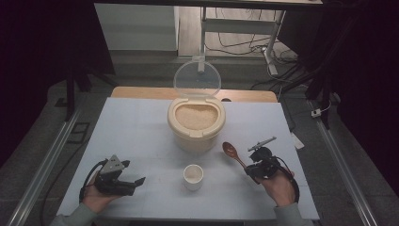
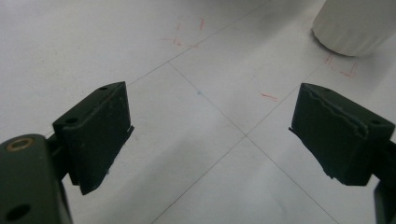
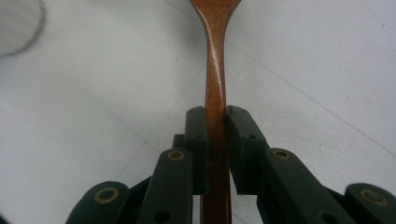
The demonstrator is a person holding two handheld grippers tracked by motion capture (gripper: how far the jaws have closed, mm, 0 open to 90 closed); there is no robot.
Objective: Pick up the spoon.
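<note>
A brown wooden spoon [image 1: 231, 152] lies out to the right of a small white cup [image 1: 193, 176], its bowl pointing away towards the rice container [image 1: 196, 121]. My right gripper [image 1: 254, 170] is shut on the spoon's handle [image 3: 215, 93], the two pads pressing its sides. The cream container stands at the table's middle with its clear lid [image 1: 197, 79] swung up and pale rice inside. My left gripper [image 1: 137, 181] rests at the front left, jaws wide open with bare table between them [image 2: 210, 135]. The white cup [image 2: 355, 25] is at the top right of the left gripper view.
The white table [image 1: 136, 127] carries thin grid lines and faint red marks [image 2: 268, 96]. A wooden board edge [image 1: 141, 92] runs behind the table. Desk legs and cables [image 1: 263, 47] lie on the floor beyond. Metal rails [image 1: 51, 155] flank both sides.
</note>
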